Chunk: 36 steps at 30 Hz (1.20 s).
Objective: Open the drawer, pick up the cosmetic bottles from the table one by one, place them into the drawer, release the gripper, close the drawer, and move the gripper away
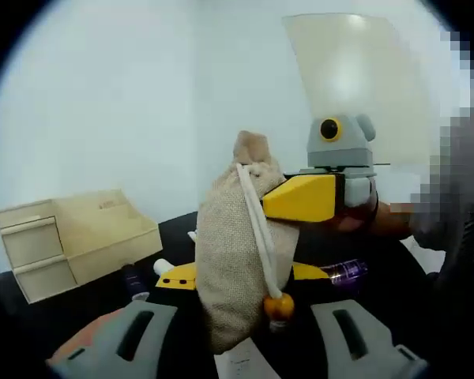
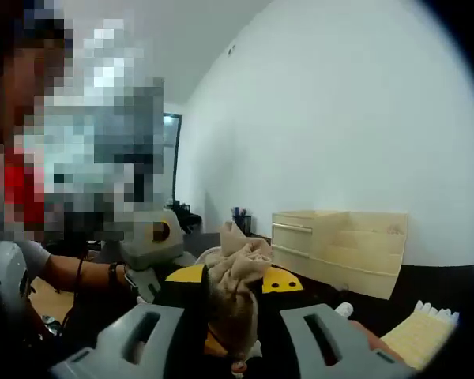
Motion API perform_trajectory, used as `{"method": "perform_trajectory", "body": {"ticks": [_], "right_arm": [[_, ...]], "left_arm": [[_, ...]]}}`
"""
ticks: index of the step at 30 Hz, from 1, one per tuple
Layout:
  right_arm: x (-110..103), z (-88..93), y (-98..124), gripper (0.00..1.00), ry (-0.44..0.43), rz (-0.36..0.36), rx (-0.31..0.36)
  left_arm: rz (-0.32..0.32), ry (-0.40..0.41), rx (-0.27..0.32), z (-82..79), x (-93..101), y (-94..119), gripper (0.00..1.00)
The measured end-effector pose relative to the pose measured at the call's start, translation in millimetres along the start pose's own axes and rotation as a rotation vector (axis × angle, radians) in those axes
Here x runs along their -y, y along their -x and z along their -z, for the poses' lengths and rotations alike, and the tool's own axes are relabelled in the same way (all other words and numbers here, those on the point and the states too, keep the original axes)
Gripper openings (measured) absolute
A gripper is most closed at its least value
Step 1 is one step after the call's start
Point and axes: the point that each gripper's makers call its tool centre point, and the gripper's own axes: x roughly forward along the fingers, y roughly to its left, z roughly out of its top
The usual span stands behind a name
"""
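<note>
White walls back a black counter (image 1: 79, 304) in both views. On the far left of the left gripper view stands a pale wooden drawer unit (image 1: 71, 241) with 2 drawer fronts, both pushed in; the right gripper view has the same unit (image 2: 340, 241) on the far right. A burlap drawstring pouch (image 1: 237, 253) stands upright in the middle of the left gripper view, its white cord ending in an orange bead (image 1: 278, 306). The right gripper (image 1: 300, 197), grey with yellow fingers, reaches in from the right and its yellow tips touch the pouch near the neck; whether they pinch the cloth I cannot tell. The left gripper (image 1: 233, 339) has its grey fingers spread wide, one on each side of the pouch base. A purple cosmetic bottle (image 1: 346, 271) lies on the counter to the right behind the pouch, and a small dark bottle (image 1: 133, 278) stands left of it, near a white tube (image 1: 163, 266). In the right gripper view the pouch (image 2: 238, 276) rises between that gripper's own grey fingers (image 2: 142, 339), and a ribbed yellow item (image 2: 423, 332) lies near right. A person's arm with a wristband (image 2: 110, 272) holds the other gripper at left.
</note>
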Motion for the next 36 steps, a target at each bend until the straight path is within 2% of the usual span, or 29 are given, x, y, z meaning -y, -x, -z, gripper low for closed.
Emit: {"method": "perform_trajectory", "body": {"ticks": [3,5,8,11,12,14,18,21,23,25,30,34,36], "right_arm": [[12.4,-10.8,-3.1,0.19,-0.010,0.026,0.007],[27.7,-21.8,-8.2,0.19,-0.028,0.044,0.008],[47.1,-32.5,-17.0,0.18,-0.029,0.067,-0.007],[61.7,-40.6,-23.2,0.18,-0.010,0.087,-0.027],[67.6,-42.9,-24.5,0.18,-0.004,0.105,-0.035],[75.3,-49.0,-27.2,0.18,-0.009,0.120,-0.030],[91.0,-59.6,-32.9,0.18,0.050,0.173,-0.050],[101.1,-67.4,-41.2,0.19,0.049,0.180,-0.062],[108.0,-72.3,-47.3,0.19,0.051,0.192,-0.069],[117.6,-77.0,-51.4,0.19,0.088,0.218,-0.072],[147.3,-80.6,-66.5,0.19,0.133,0.264,-0.075],[166.3,-81.1,-78.7,0.19,0.157,0.263,-0.058],[174.7,-82.0,-84.6,0.19,0.163,0.264,-0.055]], "left_arm": [[-0.032,-0.002,-0.032,7.2,-12.6,2.3,0.37],[-0.068,0.001,-0.034,9.5,-24.3,5.3,0.39],[-0.106,0.042,-0.001,3.9,-36.5,13.3,0.49],[-0.153,0.085,0.043,-6.9,-53.5,20.3,0.65],[-0.162,0.096,0.051,-8.4,-56.5,22.5,0.67],[-0.187,0.115,0.067,-9.3,-61.9,26.9,0.66],[-0.238,0.130,0.064,-7.5,-76.0,33.4,0.67],[-0.265,0.151,0.058,-6.2,-83.0,36.5,0.67],[-0.278,0.184,0.038,-2.0,-84.2,37.6,0.70],[-0.283,0.188,0.033,-0.9,-84.9,36.9,0.74],[-0.329,0.178,-0.002,7.3,-93.2,33.9,0.78],[-0.358,0.188,-0.030,18.4,-100.4,34.8,0.76],[-0.373,0.197,-0.024,19.3,-102.0,34.9,0.74]]}}
